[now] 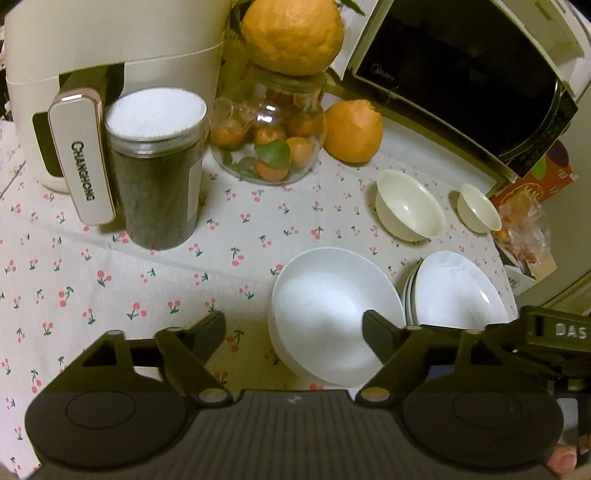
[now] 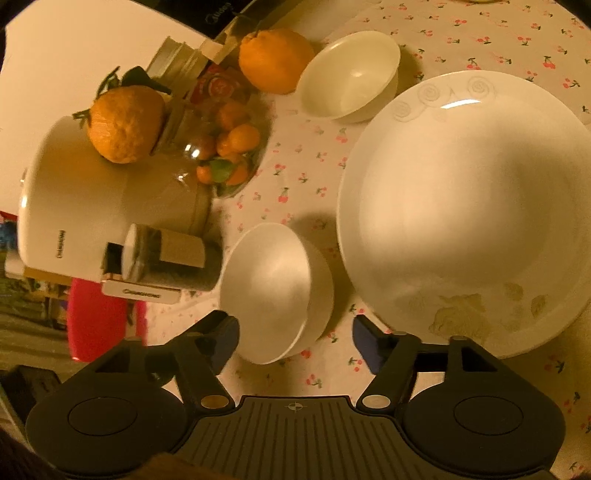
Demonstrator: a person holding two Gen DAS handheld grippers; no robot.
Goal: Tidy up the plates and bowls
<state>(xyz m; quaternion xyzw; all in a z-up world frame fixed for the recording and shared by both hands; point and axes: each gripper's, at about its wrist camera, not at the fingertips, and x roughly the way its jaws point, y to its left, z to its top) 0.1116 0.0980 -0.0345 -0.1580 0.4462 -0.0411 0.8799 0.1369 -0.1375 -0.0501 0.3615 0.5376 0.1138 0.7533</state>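
Plates and bowls sit toward the near right part of your bench [image 1: 155, 280], on the cherry-print cloth. The white bowl stack [image 1: 332, 314] stands nearest you, and the plate stack [image 1: 461, 291] lies just beside it on its right. Farther back, a cream bowl [image 1: 410, 208] and a smaller cream bowl [image 1: 478, 208] stand apart from each other, near the microwave [image 1: 461, 74] at the far right corner.

Your left hand-held gripper [image 1: 295, 332] has its fingers spread wide and pinches nothing; the right fingertip shows over the near inside of the white bowl stack, though you cannot tell from this view whether it touches. Your right hand-held gripper [image 2: 295, 339] is likewise spread and empty, with the white bowl stack [image 2: 273, 291] showing between and just beyond its fingertips and the plate stack [image 2: 469, 210] to the right.

Along the far edge stand a white appliance [image 1: 110, 48], a dark jar with a white lid [image 1: 155, 166] just in front of it, and a glass jar of small oranges [image 1: 269, 144] with a large orange [image 1: 291, 33] resting on top. Another orange [image 1: 352, 131] lies on the cloth beside the glass jar.
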